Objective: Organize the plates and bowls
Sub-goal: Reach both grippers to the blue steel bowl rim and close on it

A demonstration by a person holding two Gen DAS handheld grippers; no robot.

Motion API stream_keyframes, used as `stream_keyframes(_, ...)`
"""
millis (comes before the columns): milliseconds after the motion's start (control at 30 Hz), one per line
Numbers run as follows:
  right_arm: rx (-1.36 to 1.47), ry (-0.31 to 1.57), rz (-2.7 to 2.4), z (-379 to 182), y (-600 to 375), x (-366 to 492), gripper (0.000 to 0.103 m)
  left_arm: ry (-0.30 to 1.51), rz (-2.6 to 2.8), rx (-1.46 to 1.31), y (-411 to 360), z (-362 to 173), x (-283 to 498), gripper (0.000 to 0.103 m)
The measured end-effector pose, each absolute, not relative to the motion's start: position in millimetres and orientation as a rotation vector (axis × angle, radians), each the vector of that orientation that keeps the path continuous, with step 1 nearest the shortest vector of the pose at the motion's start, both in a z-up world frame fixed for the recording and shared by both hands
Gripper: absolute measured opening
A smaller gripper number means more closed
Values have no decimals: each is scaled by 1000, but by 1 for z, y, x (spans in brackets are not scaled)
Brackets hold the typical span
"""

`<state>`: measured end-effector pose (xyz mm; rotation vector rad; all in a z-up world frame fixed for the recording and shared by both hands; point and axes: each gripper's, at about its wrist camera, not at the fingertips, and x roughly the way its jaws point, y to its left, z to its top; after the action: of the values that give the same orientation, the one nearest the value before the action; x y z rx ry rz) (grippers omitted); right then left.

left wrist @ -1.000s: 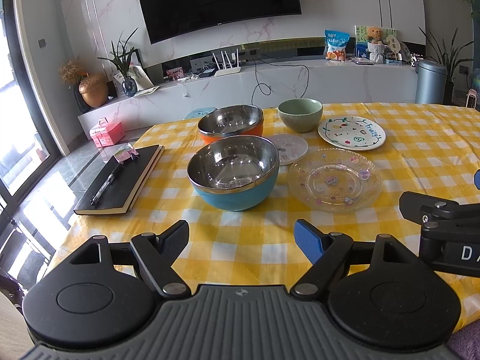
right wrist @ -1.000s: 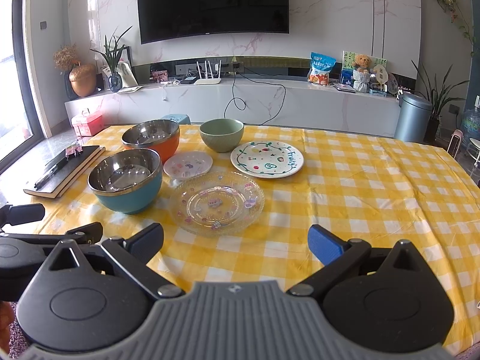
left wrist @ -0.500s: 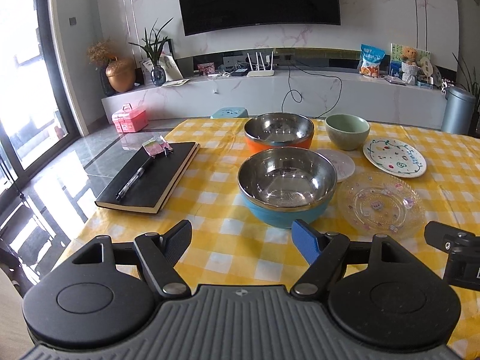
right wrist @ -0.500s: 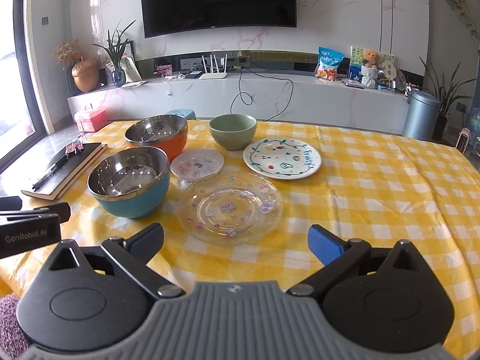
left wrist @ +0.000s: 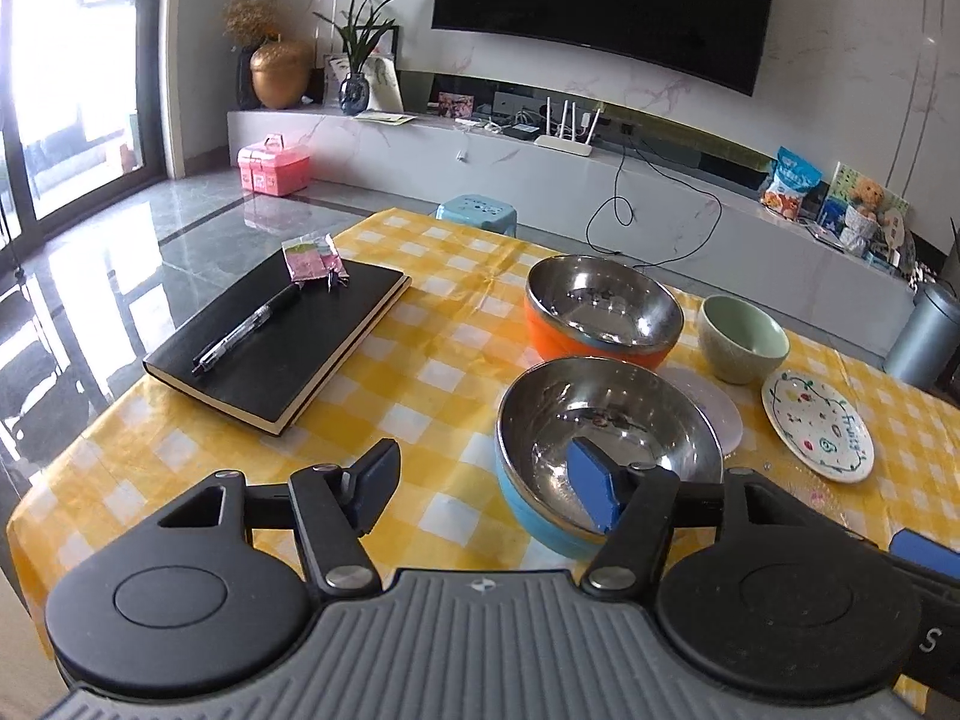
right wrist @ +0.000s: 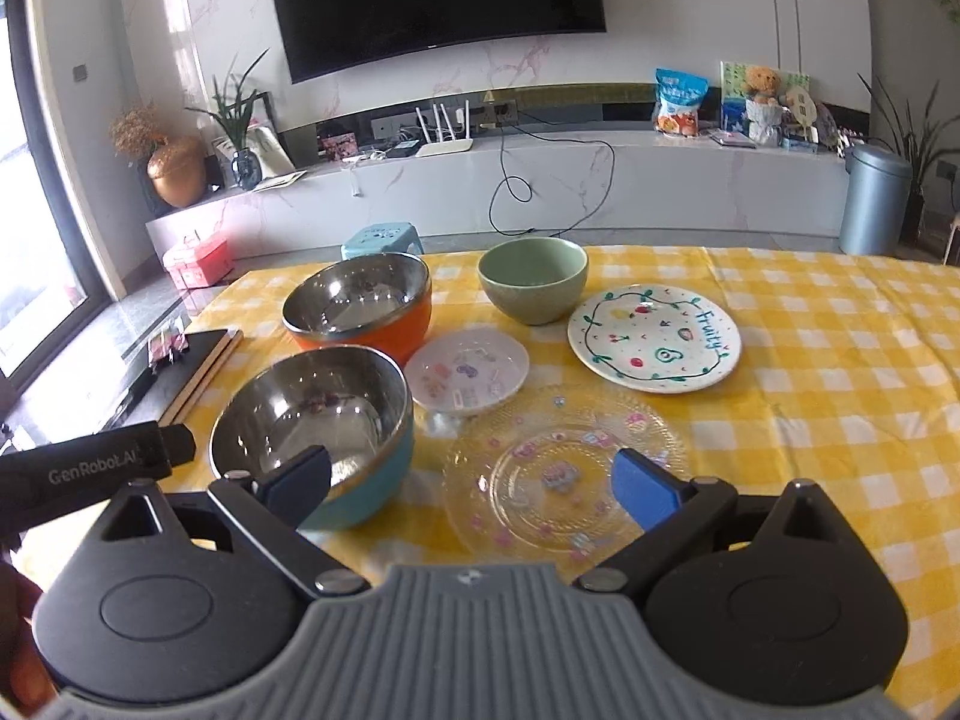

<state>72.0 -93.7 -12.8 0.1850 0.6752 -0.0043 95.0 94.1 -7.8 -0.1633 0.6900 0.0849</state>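
Observation:
On the yellow checked table stand a blue steel bowl (left wrist: pixel 606 438) (right wrist: pixel 312 420), an orange steel bowl (left wrist: pixel 600 312) (right wrist: pixel 360 306) behind it, and a green bowl (left wrist: pixel 741 336) (right wrist: pixel 533 279). A small white plate (right wrist: pixel 468 369), a white "Fruity" plate (right wrist: pixel 654 339) (left wrist: pixel 819 426) and a clear glass plate (right wrist: pixel 564 468) lie to their right. My left gripper (left wrist: pixel 486 489) is open and empty, its right finger over the blue bowl's near rim. My right gripper (right wrist: pixel 474 486) is open and empty, just above the glass plate's near edge.
A black notebook (left wrist: pixel 276 336) with a pen and a pink packet lies at the table's left end. The table's left edge (left wrist: pixel 66 456) is close to the left gripper. A blue stool (right wrist: pixel 381 240) stands beyond the far edge.
Both grippers moved forward toward the dishes. The left one swung left and closer to the blue bowl; the right one came closer to the glass plate. Both stayed open.

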Motion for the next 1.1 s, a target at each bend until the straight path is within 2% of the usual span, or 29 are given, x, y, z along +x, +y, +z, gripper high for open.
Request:
stream_keyframes(67,200,688,-22,-17,-92,81,83,698,99,-188,95,-12,103,71)
stream_keyframes(400,292,731,-17,-37,-91,117,71,722,132,-262,92,-32,130,61)
stream_keyframes(700,321,766,-3,-51,-83,137,48,756,125,-274,86,-47,144,48)
stream_keyframes(900,319,762,20,-55,-78,138,35,790,109,-265,81,-56,150,32)
stream_keyframes(1067,320,762,48,-55,-73,136,14,793,105,-252,79,-57,150,15)
stream_keyframes(1100,318,765,52,-55,-72,136,13,792,107,-249,79,-56,149,14)
